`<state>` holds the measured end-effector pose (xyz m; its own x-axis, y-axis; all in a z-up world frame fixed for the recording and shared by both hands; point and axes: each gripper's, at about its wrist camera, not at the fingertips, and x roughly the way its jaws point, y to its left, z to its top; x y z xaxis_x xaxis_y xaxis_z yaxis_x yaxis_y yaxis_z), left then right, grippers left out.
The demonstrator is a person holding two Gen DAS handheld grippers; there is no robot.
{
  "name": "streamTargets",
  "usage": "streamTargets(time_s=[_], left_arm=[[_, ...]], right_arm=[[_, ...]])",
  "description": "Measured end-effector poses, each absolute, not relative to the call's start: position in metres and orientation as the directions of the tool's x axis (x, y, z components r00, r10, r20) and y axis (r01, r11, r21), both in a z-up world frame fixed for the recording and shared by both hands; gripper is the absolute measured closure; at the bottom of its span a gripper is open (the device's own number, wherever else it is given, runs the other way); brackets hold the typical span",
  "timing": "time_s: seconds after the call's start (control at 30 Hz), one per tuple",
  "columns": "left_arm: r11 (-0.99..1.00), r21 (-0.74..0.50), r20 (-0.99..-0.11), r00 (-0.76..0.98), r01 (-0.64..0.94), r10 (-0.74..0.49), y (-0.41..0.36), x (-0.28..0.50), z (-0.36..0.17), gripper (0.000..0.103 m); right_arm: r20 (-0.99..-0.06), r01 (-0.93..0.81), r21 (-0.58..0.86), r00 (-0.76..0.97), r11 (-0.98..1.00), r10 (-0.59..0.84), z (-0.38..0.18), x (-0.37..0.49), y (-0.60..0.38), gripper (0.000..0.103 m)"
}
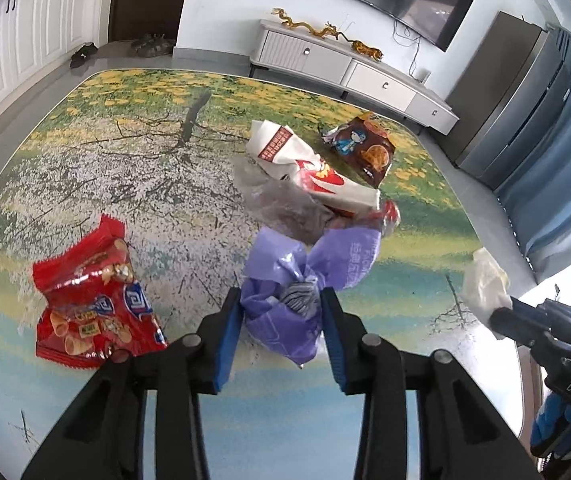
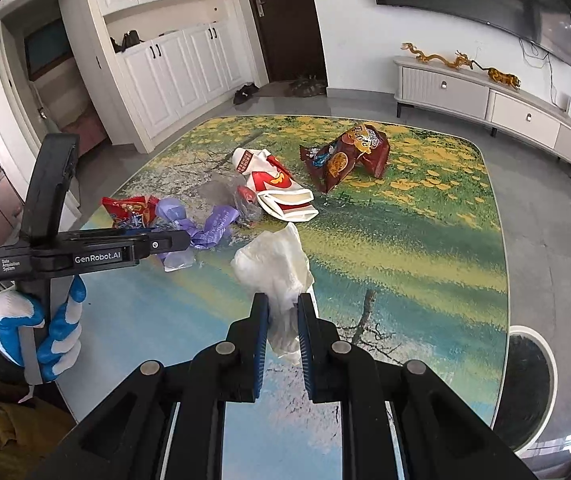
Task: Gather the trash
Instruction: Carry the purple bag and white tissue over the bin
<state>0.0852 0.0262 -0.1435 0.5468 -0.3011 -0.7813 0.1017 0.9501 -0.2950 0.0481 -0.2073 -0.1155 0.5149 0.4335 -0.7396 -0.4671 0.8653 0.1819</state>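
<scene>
My left gripper (image 1: 281, 300) is shut on a crumpled purple plastic wrapper (image 1: 309, 264) just above the table; it also shows in the right wrist view (image 2: 205, 228). My right gripper (image 2: 282, 308) is shut on a crumpled white tissue (image 2: 275, 264), which also shows in the left wrist view (image 1: 485, 284). A red snack bag (image 1: 93, 296) lies to the left. A white and red paper bag (image 1: 309, 164), a clear plastic wrapper (image 1: 273, 200) and a brown snack bag (image 1: 365, 148) lie farther back.
The table top (image 2: 425, 248) has a printed landscape with rounded corners. A round black bin with a white rim (image 2: 529, 384) stands on the floor by the table's right edge. A white TV cabinet (image 2: 485, 100) and white cupboards (image 2: 165, 68) line the walls.
</scene>
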Motion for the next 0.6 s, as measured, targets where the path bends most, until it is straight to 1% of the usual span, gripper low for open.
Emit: streamTargets(time_s=[0.3,0.5,0.6], left_arm=[[0.945,-0.315,-0.774,0.553,0.084,-0.307,0.022,0.069,-0.127,0.067],[0.94,-0.336,-0.767,0.561,0.066,-0.313,0.023,0.057,-0.111,0.067],[0.936,-0.342,-0.76,0.562,0.084,-0.327,0.015,0.052,-0.099,0.067]], right_arm=[[-0.687,-0.458,0.23,0.549,0.858,0.477,-0.11,0.039,-0.237,0.089],[-0.646,-0.424,0.253,0.595,0.87,0.478,-0.105,0.029,-0.27,0.089],[-0.63,-0.396,0.263,0.62,0.88,0.467,-0.104,0.024,-0.289,0.089]])
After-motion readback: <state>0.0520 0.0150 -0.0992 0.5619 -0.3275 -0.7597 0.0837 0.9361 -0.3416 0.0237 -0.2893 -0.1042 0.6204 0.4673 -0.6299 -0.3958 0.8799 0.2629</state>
